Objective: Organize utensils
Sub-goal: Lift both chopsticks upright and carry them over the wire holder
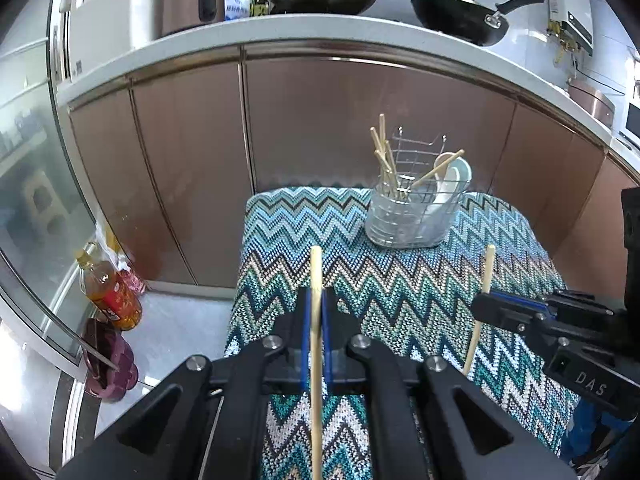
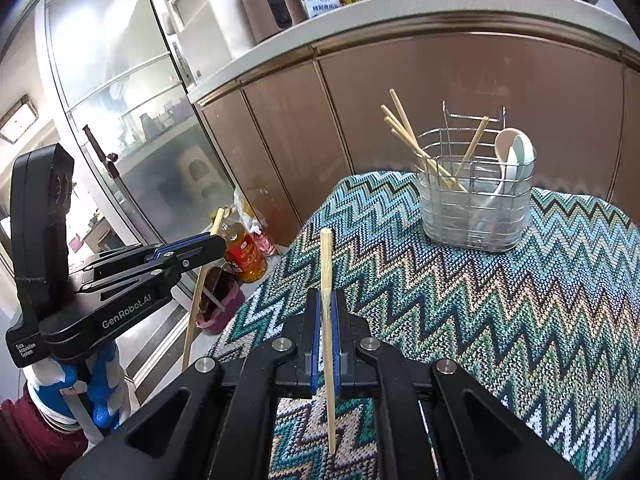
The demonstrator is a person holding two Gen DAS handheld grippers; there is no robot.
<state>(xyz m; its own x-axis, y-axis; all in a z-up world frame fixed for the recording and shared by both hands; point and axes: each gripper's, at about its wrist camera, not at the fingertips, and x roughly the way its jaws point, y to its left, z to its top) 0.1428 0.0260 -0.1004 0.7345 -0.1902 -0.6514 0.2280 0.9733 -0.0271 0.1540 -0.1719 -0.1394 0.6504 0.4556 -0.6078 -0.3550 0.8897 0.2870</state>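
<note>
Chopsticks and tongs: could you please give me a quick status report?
Left tongs shut on a chopstick. Right tongs shut on another chopstick. Wire caddy ahead, already holding chopsticks and spoons; path unobstructed.

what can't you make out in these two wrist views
- Lower ends of the wooden chopsticks in the wire utensil basket: both views, blurred behind its frosted liner.
- White ceramic spoon handle: same liner hides it.
- Rear end of the chopstick held by the left gripper: left view, cut off by the bottom edge.
- Bottle label text on the counter: too small.
</note>
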